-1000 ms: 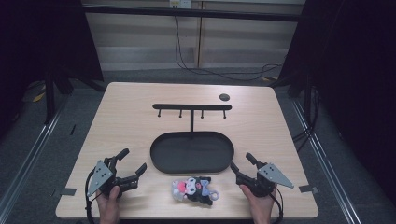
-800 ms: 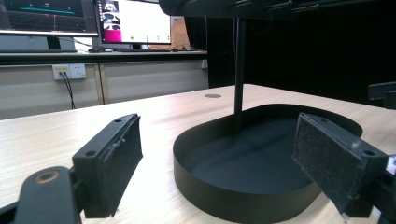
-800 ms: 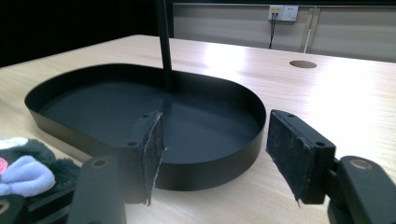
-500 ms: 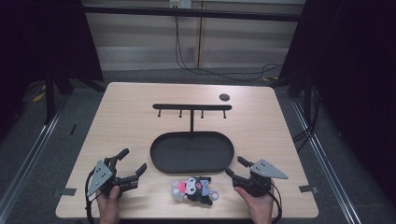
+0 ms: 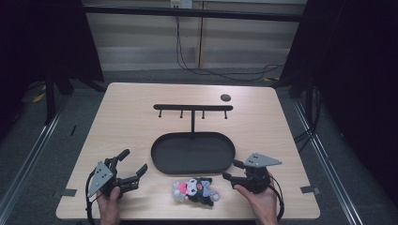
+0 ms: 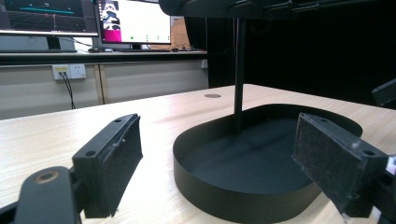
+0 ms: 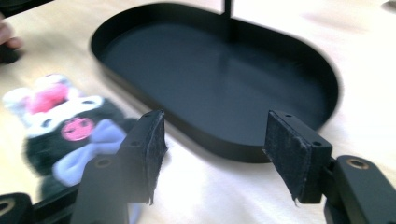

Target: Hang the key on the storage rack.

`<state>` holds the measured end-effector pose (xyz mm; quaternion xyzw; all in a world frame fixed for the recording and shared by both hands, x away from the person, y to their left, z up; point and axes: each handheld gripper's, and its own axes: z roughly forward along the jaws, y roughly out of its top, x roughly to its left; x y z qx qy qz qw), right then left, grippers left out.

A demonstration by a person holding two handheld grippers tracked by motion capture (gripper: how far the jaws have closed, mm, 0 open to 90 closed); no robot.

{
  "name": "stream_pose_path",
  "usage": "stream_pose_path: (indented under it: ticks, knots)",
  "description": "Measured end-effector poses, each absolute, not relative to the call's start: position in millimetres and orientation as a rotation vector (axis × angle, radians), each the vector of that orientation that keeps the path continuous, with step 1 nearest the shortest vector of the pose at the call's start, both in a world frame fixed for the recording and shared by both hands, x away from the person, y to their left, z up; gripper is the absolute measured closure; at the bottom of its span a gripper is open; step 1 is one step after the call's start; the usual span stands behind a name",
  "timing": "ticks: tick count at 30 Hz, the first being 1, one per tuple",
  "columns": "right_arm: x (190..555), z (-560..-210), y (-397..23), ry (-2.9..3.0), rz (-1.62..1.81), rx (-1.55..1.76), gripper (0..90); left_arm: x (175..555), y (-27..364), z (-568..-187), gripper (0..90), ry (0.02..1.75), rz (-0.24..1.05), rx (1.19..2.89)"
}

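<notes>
In the right gripper view the black-and-pink plush toy with a lavender bow [image 7: 65,135] is blurred and partly hidden behind a jaw. The left gripper view's top edge cuts off the black metal hook rack [image 6: 239,70]. The small dark round disc [image 5: 225,97] is too small to identify.

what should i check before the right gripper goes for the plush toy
1. Right gripper jaws open: ok.
2. Plush toy free on the table, nothing on it: ok.
3. Toy between the jaws: not ok, it lies off to one side in the right gripper view.
4. Left gripper apart from the toy: ok.
5. Black oval tray empty: ok.
6. Toy has a hanging loop: cannot tell.
</notes>
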<state>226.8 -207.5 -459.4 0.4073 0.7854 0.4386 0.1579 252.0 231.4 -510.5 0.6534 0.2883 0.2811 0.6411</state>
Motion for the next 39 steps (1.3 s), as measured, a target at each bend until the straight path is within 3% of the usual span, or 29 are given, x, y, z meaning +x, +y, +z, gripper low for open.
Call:
stream_pose_path:
  ticks: [13, 15, 20, 22, 25, 31, 39]
  knots:
    - [246.5, -446.3, -193.7, 2.593, 1.161, 1.145, 55.6, 252.0, 231.4, -510.5, 15.3, 0.657, 0.641, 1.489]
    - [247.5, -445.5, -193.0, 2.602, 1.153, 1.153, 54.3, 252.0, 231.4, -510.5, 15.3, 0.657, 0.641, 1.489]
    - [253.0, -442.0, -189.8, 2.722, 1.104, 1.149, 41.5, 252.0, 231.4, -510.5, 15.3, 0.657, 0.641, 1.489]
    - [254.7, -439.6, -187.9, 2.752, 1.058, 1.143, 41.3, 252.0, 231.4, -510.5, 15.3, 0.657, 0.641, 1.489]
    - [257.6, -436.7, -184.8, 2.810, 0.997, 1.155, 48.3, 252.0, 231.3, -510.5, 15.3, 0.657, 0.641, 1.489]
    - [265.7, -437.7, -177.3, 2.900, 0.863, 1.135, 48.6, 252.0, 231.3, -510.5, 15.3, 0.657, 0.641, 1.489]
    - [268.6, -449.2, -154.8, 3.103, 0.670, 1.036, 65.0, 252.0, 231.3, -510.5, 15.3, 0.657, 0.641, 1.490]
